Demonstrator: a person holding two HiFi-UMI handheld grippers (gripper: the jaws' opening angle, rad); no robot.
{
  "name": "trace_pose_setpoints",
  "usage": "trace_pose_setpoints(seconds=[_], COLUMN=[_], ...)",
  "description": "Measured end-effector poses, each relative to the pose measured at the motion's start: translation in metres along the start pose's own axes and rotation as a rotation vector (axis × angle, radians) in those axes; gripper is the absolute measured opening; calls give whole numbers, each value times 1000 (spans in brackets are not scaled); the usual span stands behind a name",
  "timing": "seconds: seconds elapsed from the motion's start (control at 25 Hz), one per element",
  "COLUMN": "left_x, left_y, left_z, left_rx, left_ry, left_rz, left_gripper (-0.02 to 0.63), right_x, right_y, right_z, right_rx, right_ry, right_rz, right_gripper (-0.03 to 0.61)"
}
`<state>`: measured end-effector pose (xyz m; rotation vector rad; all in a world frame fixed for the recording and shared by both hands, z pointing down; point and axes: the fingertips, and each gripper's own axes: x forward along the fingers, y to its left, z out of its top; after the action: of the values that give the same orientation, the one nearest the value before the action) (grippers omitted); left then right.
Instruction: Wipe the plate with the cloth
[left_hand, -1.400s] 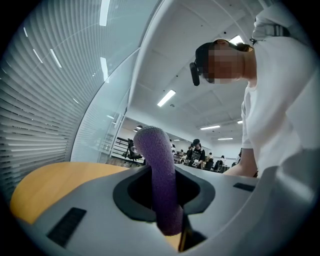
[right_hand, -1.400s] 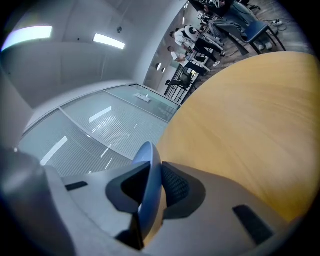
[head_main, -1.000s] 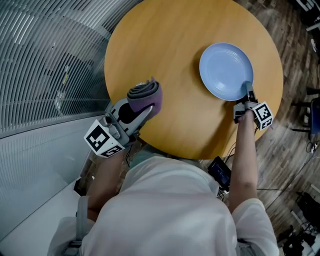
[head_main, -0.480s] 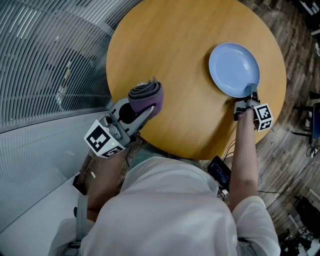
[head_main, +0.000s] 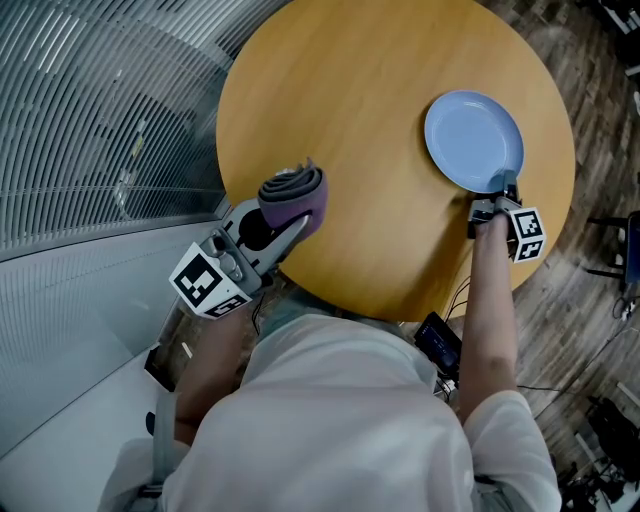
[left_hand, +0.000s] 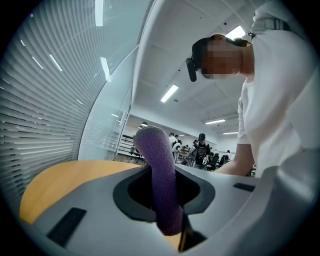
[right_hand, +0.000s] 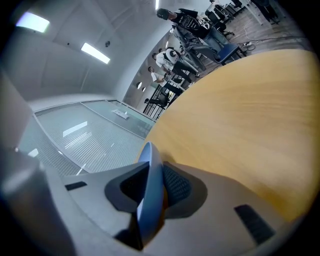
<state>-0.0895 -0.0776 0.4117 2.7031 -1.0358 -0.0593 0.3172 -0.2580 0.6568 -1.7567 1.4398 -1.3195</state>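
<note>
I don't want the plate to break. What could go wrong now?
1. The right tongs hold the blue plate only by its rim and have just been opening, so it could slip out.
2. The plate is near the table's edge; a slip might send it off.
3. The left tongs grip the purple cloth by one end; it might pull loose while wiping.

Plate (head_main: 473, 140) at table's (head_main: 350, 110) right side, cloth (head_main: 292, 195) over its near left edge, well apart

Left of the plate (head_main: 474, 140), the table (head_main: 340, 110) top lies bare and open as far as the rolled cloth (head_main: 293, 196) at its near edge. Farther left of the plate, a slatted glass wall (head_main: 90, 130) hems the table in.
</note>
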Motion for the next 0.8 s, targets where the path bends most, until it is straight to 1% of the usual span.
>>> trace_pose_setpoints(seconds=[0.24,0.48,0.64,0.8], left_x=[-4,-11,-12,-15], left_y=[-1,2,2,3], left_z=[-2,-6,-6,-5], left_rx=[-7,-17,-19,-11], left_ry=[1,-4,-6,-9], left_rz=[-3,4,7,18], left_gripper=[77,77,77,77], right_x=[-1,-1,1,2], right_y=[-3,-6,-7,-2], right_z=[0,-4,-4,-8], right_rx=[8,10,-53,-184], right_ry=[-24,-15,15,68], right_rz=[-38,-68,-109,-136], right_gripper=[83,83,81,81])
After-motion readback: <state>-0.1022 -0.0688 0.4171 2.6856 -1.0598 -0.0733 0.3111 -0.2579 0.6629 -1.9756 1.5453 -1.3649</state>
